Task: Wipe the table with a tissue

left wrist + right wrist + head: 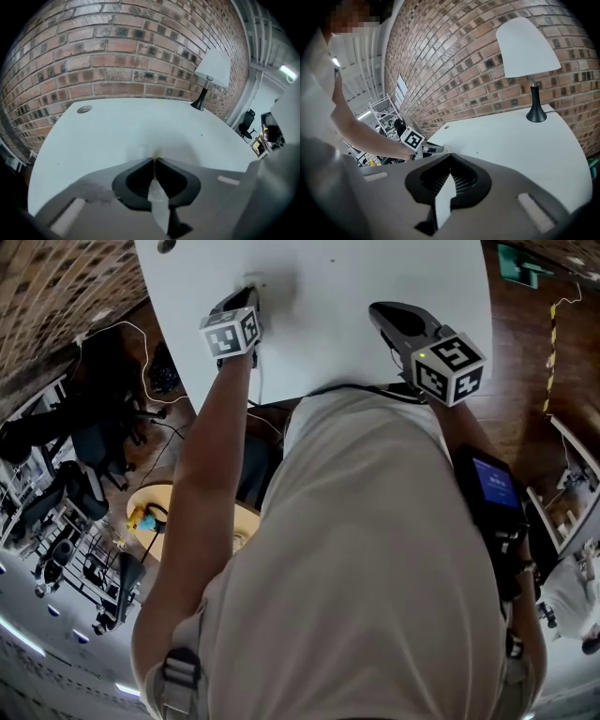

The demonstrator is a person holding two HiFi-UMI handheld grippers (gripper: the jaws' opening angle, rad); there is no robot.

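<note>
The white table (328, 315) fills the top of the head view. My left gripper (251, 292) points down at its left part, jaws closed on a small white tissue (254, 281) that rests against the tabletop. In the left gripper view the jaws (154, 161) meet, and only a pale scrap of tissue (157, 152) shows at the tips. From the right gripper view, the left gripper (437, 149) and the tissue (442, 149) sit at the table's near edge. My right gripper (380, 310) hovers over the table's right part, shut and holding nothing (450, 157).
A white-shaded lamp (529, 47) on a black stand sits at the table's far corner by the brick wall (117, 51). A round grey cap (84, 109) is set into the tabletop at the far left. Office chairs (246, 123), racks and cables (141, 352) stand around on the floor.
</note>
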